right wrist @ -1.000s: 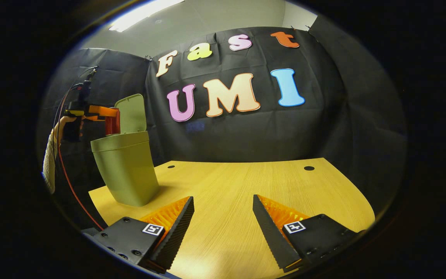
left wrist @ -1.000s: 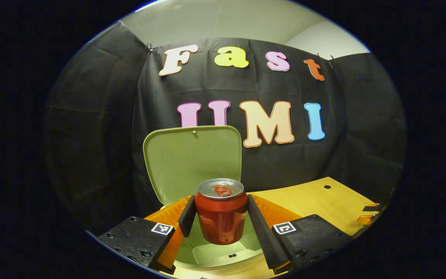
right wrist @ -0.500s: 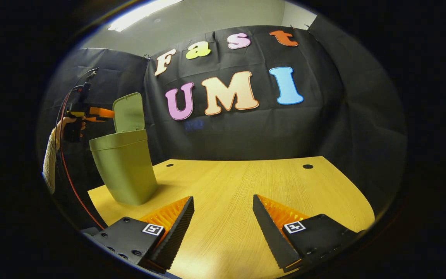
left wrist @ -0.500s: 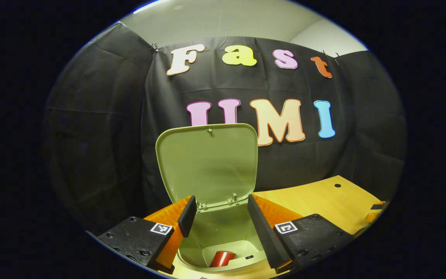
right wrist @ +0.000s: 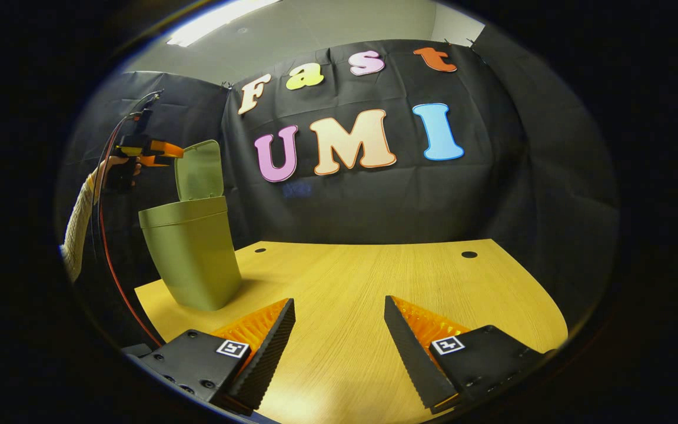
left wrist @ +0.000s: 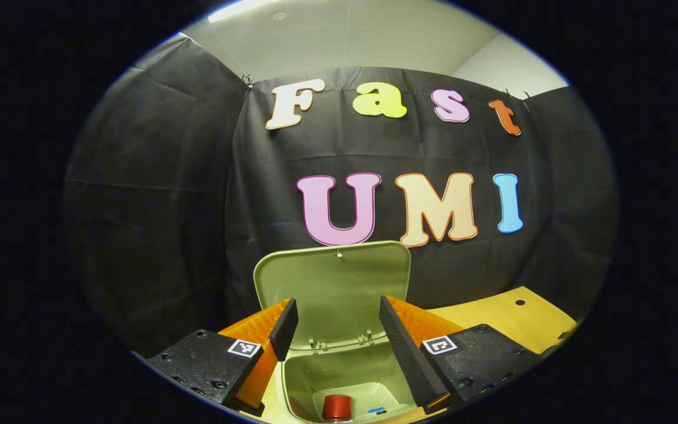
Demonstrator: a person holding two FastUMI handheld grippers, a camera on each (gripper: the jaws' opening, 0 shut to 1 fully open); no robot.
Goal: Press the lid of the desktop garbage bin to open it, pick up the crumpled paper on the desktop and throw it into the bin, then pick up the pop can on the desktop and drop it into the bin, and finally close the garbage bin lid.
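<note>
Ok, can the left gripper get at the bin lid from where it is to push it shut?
Probably yes. The left gripper hangs open and empty above the bin's mouth, with the raised lid directly ahead and nothing between them. The pop can already lies at the bottom.

So the bin (right wrist: 190, 259) sits at the table's (right wrist: 374, 282) left end, around 9 o'clock in the right gripper view, and the wall cloth (right wrist: 374, 194) hangs right behind the table. The lid (right wrist: 199, 171) stands up off the bin's back rim, hinged there. The left gripper (right wrist: 168, 156) floats above the bin's mouth, just in front of that lid, with a hand (right wrist: 118, 171) behind it at 9 o'clock. In the left gripper view the pop can (left wrist: 337, 407) is down inside the bin at 6 o'clock, below and between that gripper's spread fingers (left wrist: 405, 353). The right gripper (right wrist: 339, 347) hangs low over the table's near edge, well apart from the bin, nothing between its fingers.
</note>
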